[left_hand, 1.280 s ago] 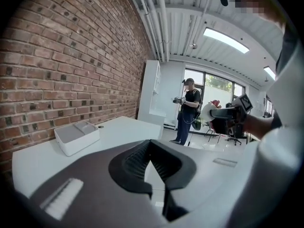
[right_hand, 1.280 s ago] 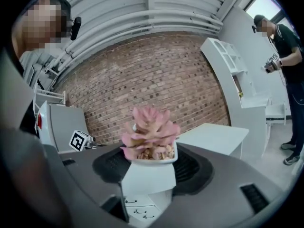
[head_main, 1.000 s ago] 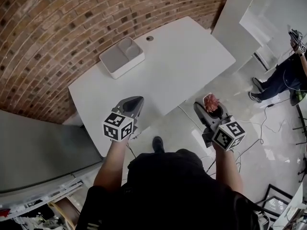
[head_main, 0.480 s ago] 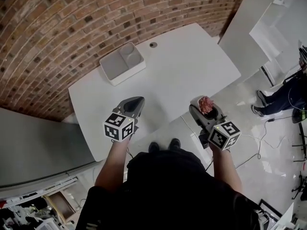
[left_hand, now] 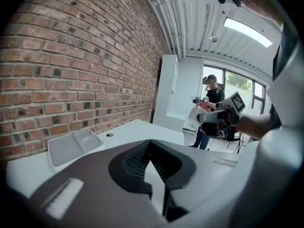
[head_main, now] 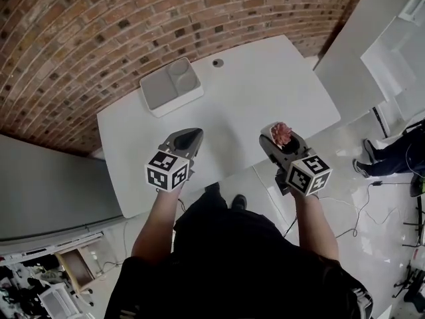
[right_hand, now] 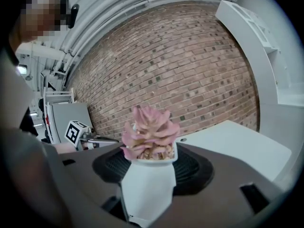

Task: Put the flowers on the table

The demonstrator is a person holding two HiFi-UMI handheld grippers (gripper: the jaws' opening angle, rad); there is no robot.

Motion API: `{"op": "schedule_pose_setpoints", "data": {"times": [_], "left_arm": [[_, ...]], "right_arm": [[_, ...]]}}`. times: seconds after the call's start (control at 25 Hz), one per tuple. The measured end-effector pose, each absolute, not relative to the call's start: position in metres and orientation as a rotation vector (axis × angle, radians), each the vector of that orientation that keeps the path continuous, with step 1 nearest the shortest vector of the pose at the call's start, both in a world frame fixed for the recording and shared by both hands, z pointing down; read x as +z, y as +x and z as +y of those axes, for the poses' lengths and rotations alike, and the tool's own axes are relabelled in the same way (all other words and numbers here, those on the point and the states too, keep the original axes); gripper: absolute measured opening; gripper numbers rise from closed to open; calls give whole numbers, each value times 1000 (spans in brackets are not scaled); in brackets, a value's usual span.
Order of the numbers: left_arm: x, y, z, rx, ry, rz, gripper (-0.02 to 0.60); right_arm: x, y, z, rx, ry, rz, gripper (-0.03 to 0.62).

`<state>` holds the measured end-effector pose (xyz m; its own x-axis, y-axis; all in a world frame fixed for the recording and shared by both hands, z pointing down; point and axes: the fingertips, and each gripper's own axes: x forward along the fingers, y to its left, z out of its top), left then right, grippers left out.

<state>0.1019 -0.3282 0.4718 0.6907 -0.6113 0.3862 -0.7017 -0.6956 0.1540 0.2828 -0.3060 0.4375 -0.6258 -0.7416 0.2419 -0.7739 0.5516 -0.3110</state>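
Observation:
A pink flower (head_main: 281, 133) in a small white pot (right_hand: 147, 184) stands upright between the jaws of my right gripper (head_main: 283, 140), which is shut on the pot. In the right gripper view the petals (right_hand: 149, 132) rise above the pads of the right gripper (right_hand: 152, 164). It hovers over the near edge of the white table (head_main: 252, 92). My left gripper (head_main: 189, 137) is shut with nothing in it and hangs over the table's front part. In the left gripper view the tips of the left gripper (left_hand: 151, 144) meet.
A white two-compartment tray (head_main: 170, 85) sits at the table's far side by the brick wall (head_main: 99, 25), with a round cable hole (head_main: 218, 63) to its right. A white partition (head_main: 352, 52) stands right of the table. Another person (head_main: 398, 155) stands on the floor at the right.
The person has stepped toward the table. Both grippers moved forward: the flower was over the floor and is now at the table's near edge. The grip is unchanged.

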Motion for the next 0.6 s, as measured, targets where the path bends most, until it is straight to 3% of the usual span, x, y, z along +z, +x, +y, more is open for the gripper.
{"op": "schedule_pose_setpoints", "data": {"times": [0.6], "left_arm": [[519,94,-402,421,2555,-975,9]], "right_arm": [[495,222,-426,544,1085,-2556,239]]}}
